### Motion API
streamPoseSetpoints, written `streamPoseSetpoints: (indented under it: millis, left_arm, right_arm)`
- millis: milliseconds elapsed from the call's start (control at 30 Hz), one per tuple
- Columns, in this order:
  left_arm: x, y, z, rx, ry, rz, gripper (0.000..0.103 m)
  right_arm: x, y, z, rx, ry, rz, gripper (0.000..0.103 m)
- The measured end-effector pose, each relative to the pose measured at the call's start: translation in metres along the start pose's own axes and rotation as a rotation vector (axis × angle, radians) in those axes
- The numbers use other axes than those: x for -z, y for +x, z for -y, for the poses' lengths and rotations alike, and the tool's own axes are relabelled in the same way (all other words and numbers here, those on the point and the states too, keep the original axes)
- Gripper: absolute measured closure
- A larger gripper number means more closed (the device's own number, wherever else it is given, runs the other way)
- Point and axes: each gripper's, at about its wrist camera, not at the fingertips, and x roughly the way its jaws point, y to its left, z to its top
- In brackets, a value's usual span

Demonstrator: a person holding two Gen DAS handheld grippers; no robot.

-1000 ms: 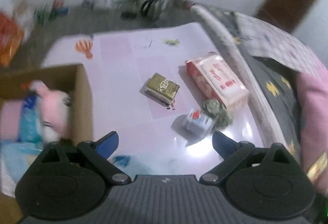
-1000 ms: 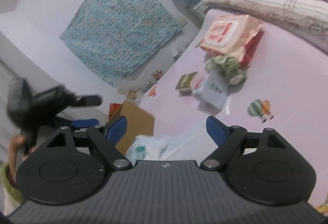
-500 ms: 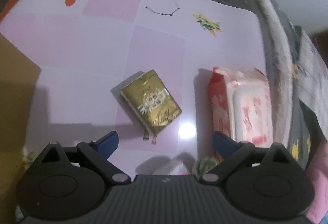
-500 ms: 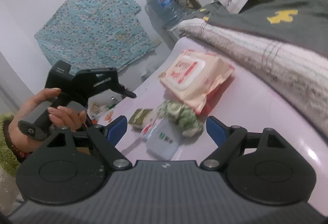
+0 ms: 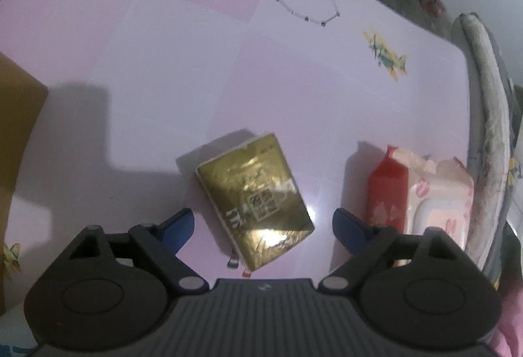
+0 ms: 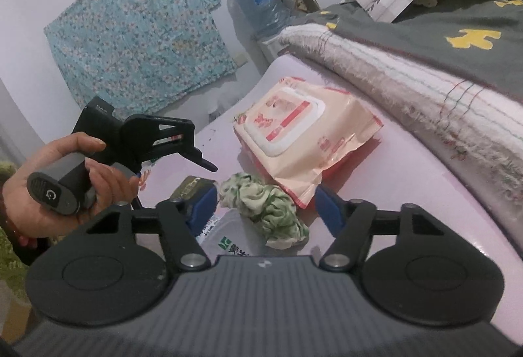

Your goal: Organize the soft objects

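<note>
Left wrist view only: your left gripper pointed steeply down over the gold tissue pack, low centre of frame. Its jaws had just been narrowing yet stood spread, the pack between them, pads clear of it. A brown box edge sat at far left.

Right wrist view only: your right gripper, jaws just closing but still apart, framed the green scrunchie at lower centre — no pad touching it. A white packet lay beneath the scrunchie; your left hand showed at left.

Both views: the wet-wipes pack, just beside the scrunchie.

Surface and room: pink table with balloon and aeroplane prints — bedding at right, floral cloth on the wall, water bottle behind.
</note>
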Motion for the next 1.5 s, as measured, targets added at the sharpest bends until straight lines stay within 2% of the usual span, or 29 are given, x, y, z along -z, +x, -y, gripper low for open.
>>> streamPoseSetpoints:
  millis: [133, 200, 267, 300, 367, 667, 867, 1033, 1200, 1233, 1267, 1333, 1367, 1500]
  left_arm:
    - [0.001, -0.002, 0.003, -0.013, 0.006, 0.016, 0.018]
    - [0.003, -0.003, 0.004, -0.028, 0.014, 0.029, 0.027]
    - [0.004, -0.003, 0.006, -0.034, 0.026, 0.037, 0.037]
    - [0.005, -0.005, 0.005, -0.026, 0.027, 0.037, 0.038]
    - [0.005, -0.004, 0.004, -0.015, 0.024, 0.031, 0.04]
    - [0.01, -0.02, -0.003, 0.077, 0.004, 0.038, 0.047]
    - [0.021, -0.055, -0.007, 0.136, 0.022, 0.073, 0.048]
    - [0.035, -0.085, -0.007, 0.193, 0.049, 0.088, 0.048]
    - [0.051, -0.123, -0.018, 0.24, 0.076, 0.122, 0.048]
    - [0.054, -0.129, -0.021, 0.248, 0.078, 0.127, 0.048]
    - [0.056, -0.137, -0.025, 0.258, 0.08, 0.133, 0.048]
    - [0.061, -0.15, -0.033, 0.273, 0.081, 0.142, 0.048]
    - [0.064, -0.157, -0.036, 0.279, 0.086, 0.147, 0.048]
    - [0.074, -0.188, -0.055, 0.309, 0.096, 0.18, 0.048]
  right_arm:
    - [0.004, 0.009, 0.002, -0.001, 0.018, -0.029, 0.055]
    - [0.007, 0.011, 0.003, -0.006, 0.029, -0.042, 0.061]
    - [0.01, 0.012, 0.005, -0.009, 0.036, -0.051, 0.077]
    - [0.011, 0.013, 0.006, -0.014, 0.045, -0.053, 0.08]
    - [0.012, 0.013, 0.009, -0.023, 0.06, -0.051, 0.095]
    - [0.006, -0.006, 0.008, -0.059, 0.059, 0.018, 0.101]
    - [0.001, -0.029, 0.0, -0.082, 0.062, 0.065, 0.103]
    - [0.002, -0.055, -0.009, -0.062, 0.032, 0.1, 0.103]
    - [0.01, -0.069, 0.003, -0.029, 0.036, 0.057, 0.094]
    - [0.012, -0.068, 0.004, -0.018, 0.026, 0.044, 0.081]
    - [0.013, -0.064, 0.004, -0.013, -0.005, 0.026, 0.063]
    - [0.015, -0.055, 0.002, 0.001, -0.056, 0.004, 0.044]
    - [0.016, -0.048, 0.001, -0.001, -0.078, -0.013, 0.041]
    - [0.017, -0.015, 0.001, -0.057, -0.085, -0.113, 0.04]
